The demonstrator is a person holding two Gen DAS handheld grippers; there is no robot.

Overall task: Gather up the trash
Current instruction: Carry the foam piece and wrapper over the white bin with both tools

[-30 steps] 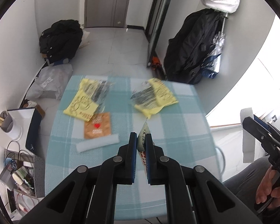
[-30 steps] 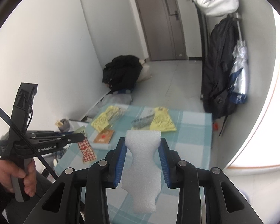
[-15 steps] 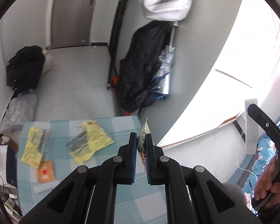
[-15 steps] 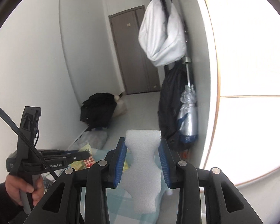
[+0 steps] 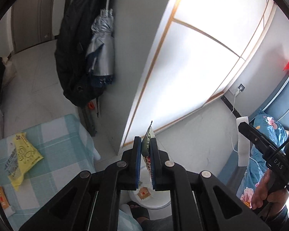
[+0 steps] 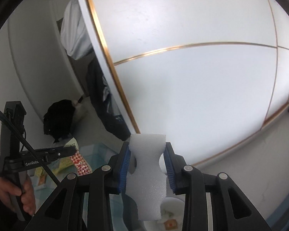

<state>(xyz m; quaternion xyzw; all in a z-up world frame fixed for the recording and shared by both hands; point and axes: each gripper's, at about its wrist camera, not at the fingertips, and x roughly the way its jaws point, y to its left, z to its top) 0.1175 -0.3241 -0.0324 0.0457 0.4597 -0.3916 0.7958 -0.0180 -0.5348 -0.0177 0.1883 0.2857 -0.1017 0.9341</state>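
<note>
- Left gripper (image 5: 146,160): fingers clenched on a thin snack wrapper (image 5: 148,144), held edge-up above the white bin (image 5: 158,205) on the floor.
- Wrapper: judged light, limp and slippery; best pinched flat across its middle.
- Right gripper (image 6: 146,166): fingers grasping a white foam piece (image 6: 147,173) at its narrowed waist, over the same bin (image 6: 173,221).
- Foam: judged very light, soft, compressible; the waist suited the grip.
- Surface (image 5: 55,165): a yellow wrapper (image 5: 23,154) lay near its far right corner, uncollected.
</note>
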